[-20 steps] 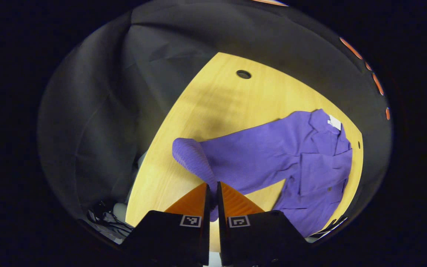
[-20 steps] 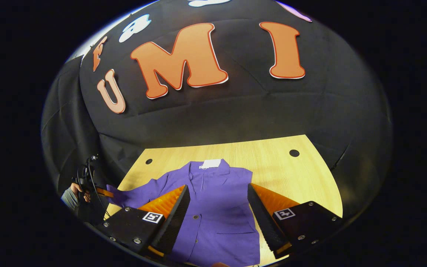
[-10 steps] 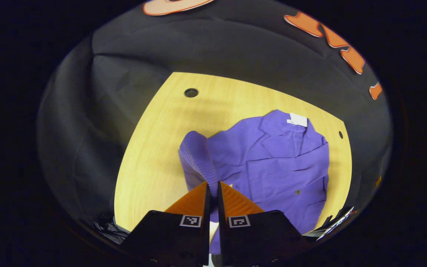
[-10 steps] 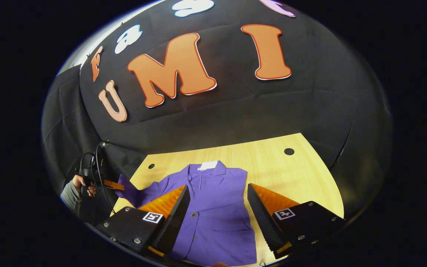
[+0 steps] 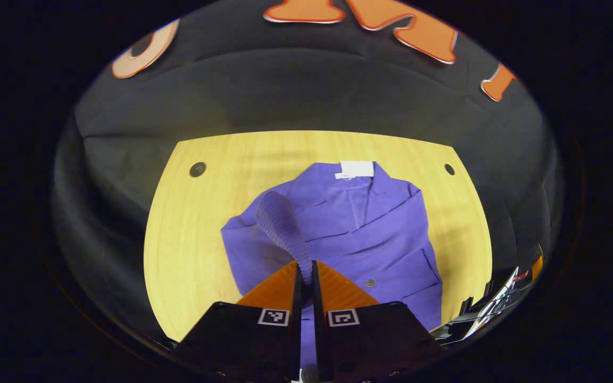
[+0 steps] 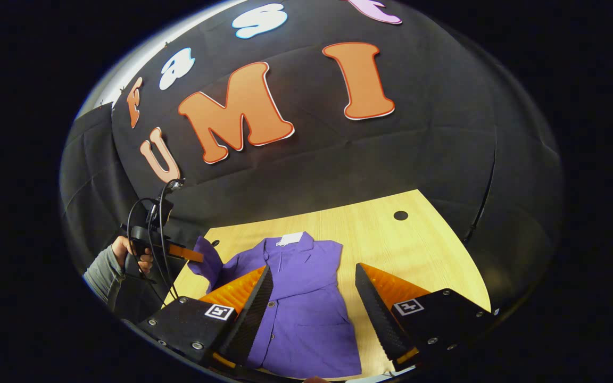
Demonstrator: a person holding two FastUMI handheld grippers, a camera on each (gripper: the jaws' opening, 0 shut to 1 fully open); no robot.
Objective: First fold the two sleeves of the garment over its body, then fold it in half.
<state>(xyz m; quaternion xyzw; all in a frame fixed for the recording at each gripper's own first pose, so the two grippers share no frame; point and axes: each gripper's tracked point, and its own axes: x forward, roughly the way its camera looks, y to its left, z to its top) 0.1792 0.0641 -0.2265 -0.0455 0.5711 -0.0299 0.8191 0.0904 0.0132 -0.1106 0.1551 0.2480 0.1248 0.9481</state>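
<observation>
- Left gripper (image 5: 305, 271) is clamped on the ribbed purple sleeve cuff (image 5: 281, 221), lifted over the purple button-front garment (image 5: 370, 234).
- Right gripper (image 6: 314, 284) hangs spread wide above the garment on the pale wooden bench (image 6: 407, 250).

You are working in a recording booth, a lab-type data-collection setup rather than a home. Black cloth (image 6: 338, 159) hangs as the wall behind and to both sides of a light wooden table (image 5: 195, 234). The tabletop has round cable holes (image 5: 197, 169), like an office desk. Your hand (image 6: 133, 255) holds a cabled, instrumented handle (image 6: 144, 234), and printed square markers (image 5: 273, 317) sit on the gripper bodies.
</observation>
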